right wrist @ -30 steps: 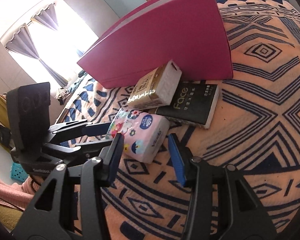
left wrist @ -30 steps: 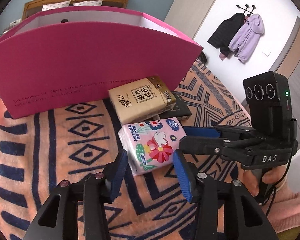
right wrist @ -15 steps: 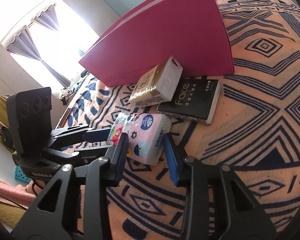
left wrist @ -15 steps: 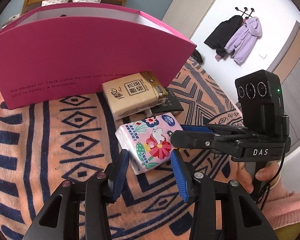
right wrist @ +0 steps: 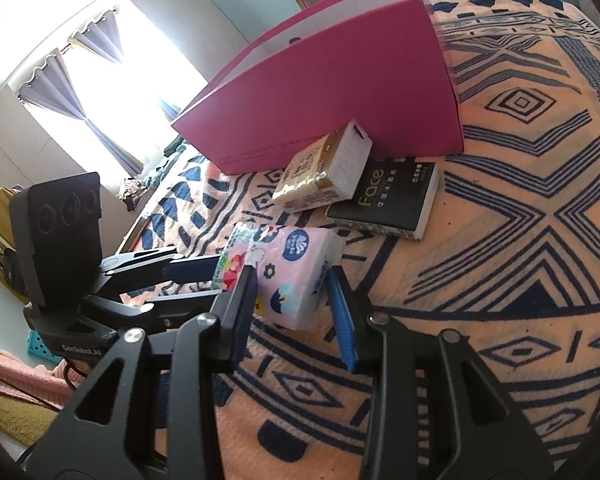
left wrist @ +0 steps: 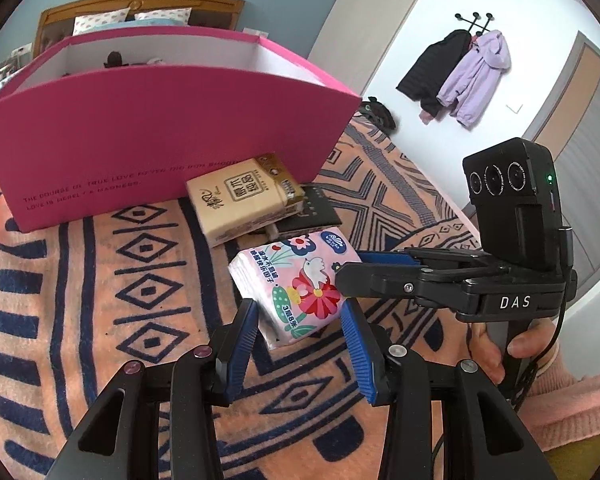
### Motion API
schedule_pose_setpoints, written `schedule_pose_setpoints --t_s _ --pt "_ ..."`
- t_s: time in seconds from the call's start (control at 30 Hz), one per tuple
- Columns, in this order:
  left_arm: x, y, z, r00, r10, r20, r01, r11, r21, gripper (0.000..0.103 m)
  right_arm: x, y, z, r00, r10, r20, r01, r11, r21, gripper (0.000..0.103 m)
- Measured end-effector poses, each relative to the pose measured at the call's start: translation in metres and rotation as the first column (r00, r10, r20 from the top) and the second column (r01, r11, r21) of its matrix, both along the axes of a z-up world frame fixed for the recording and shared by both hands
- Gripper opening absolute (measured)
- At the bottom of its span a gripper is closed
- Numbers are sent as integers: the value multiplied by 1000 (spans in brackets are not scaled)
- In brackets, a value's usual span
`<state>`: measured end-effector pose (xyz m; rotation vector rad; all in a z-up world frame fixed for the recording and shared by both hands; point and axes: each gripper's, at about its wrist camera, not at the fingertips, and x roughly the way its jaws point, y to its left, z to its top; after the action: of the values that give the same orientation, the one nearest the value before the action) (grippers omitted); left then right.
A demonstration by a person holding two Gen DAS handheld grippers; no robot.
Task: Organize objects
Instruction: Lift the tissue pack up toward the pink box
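Both pairs of jaws are standing spread, gripping nothing: your left gripper [left wrist: 300,324] and your right gripper [right wrist: 294,296] are each straddling the pink floral tissue pack [left wrist: 296,280], arriving from crossing directions. You are bracketing it, it seems, so one hand can steady it while the other closes. Whether any pad is touching the wrapper is impossible to tell.

That pack is lying on the patterned blanket [left wrist: 92,288], just in front of the beige tissue pack [left wrist: 240,200], which is leaning partly on the black "Face" book [right wrist: 388,200] against the pink box [left wrist: 160,140]. The box is standing open-topped, likely where these loose things belong.

Your left camera is looking over the box rim, showing a white interior with something dark inside, plus the coats on the wall hooks [left wrist: 460,72]. It is mostly hiding the book. Your right camera is showing the book's cover and page edges clearly, and the window [right wrist: 120,80], but nothing of the box's inside.
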<state>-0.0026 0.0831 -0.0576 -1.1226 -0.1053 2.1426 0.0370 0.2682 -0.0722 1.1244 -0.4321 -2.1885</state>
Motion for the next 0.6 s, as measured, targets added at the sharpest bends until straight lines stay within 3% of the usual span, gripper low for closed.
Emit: schedule_pose_setpoints --t_s 0.6 --pt "9 -6 19 998 3 -66 -2 1000 17 43 12 -5 22 997 -3 -79 3 1000 1 40"
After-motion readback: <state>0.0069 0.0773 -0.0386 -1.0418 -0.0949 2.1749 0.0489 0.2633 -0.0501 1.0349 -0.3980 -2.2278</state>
